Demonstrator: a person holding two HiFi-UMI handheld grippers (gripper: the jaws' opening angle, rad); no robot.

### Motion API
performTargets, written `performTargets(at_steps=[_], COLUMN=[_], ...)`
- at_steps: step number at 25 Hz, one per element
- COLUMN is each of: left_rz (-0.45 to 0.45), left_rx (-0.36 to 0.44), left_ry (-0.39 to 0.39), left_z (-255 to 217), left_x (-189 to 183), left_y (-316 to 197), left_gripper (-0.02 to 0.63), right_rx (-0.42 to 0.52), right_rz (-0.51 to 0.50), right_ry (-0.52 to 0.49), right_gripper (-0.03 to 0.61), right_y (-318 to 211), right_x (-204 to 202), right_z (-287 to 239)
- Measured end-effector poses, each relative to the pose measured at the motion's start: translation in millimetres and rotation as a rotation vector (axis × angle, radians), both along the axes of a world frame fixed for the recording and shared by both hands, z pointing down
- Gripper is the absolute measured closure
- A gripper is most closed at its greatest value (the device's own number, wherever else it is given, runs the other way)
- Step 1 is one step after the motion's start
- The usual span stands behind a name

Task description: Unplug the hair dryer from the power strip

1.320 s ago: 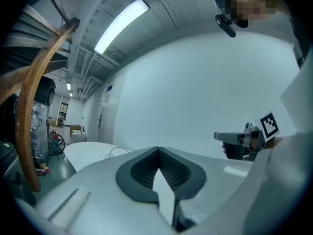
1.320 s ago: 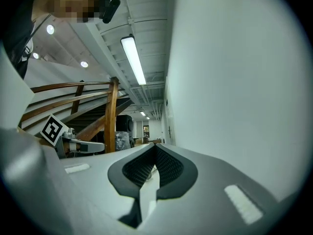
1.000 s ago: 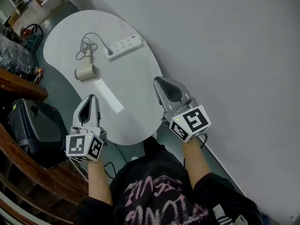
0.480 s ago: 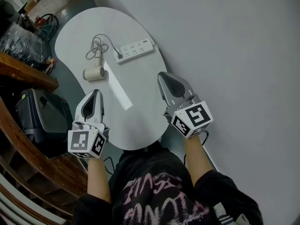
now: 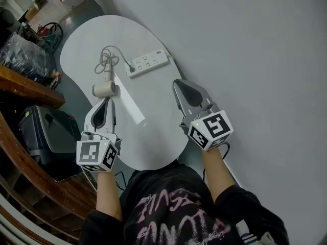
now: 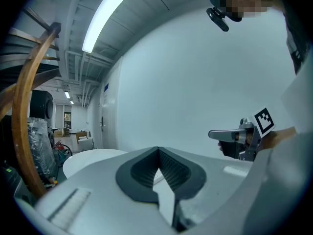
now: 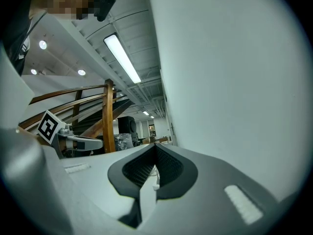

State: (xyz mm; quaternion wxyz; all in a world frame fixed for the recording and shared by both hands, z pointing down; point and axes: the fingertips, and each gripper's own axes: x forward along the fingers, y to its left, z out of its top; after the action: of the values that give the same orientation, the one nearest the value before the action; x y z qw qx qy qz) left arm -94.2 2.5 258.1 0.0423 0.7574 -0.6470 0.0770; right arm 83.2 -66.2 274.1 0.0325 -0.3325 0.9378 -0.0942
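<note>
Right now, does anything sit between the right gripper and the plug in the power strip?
Nothing visible does. Only bare table lies between the right gripper and the plug in the power strip. The hair dryer lies aside, nearer the left gripper.

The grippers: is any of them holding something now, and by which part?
Nothing is held. The left gripper and the right gripper are shut and empty; the hair dryer lies untouched on the table.
</note>
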Motion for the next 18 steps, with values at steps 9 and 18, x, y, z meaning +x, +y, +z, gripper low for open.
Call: performTargets(at_steps=[9,18], left_rz=[0.048,0.047], left_rx=[-0.029,-0.045], left_ry=[0.037,0.055], left_z=[17.3,27.3], left_x=[-30.7,-60.4], left_y=[-20.9,-30.9], left_gripper=[0.612,0.612], right_rx=[-0.038,-0.064], right_rz=[0.045,0.034], right_ry=[0.039,0.055], right_gripper=[0.571,0.569], right_y=[-10.6,-17.5], right_x=[-24.8,-58.6], right_z=[17.4,29.6])
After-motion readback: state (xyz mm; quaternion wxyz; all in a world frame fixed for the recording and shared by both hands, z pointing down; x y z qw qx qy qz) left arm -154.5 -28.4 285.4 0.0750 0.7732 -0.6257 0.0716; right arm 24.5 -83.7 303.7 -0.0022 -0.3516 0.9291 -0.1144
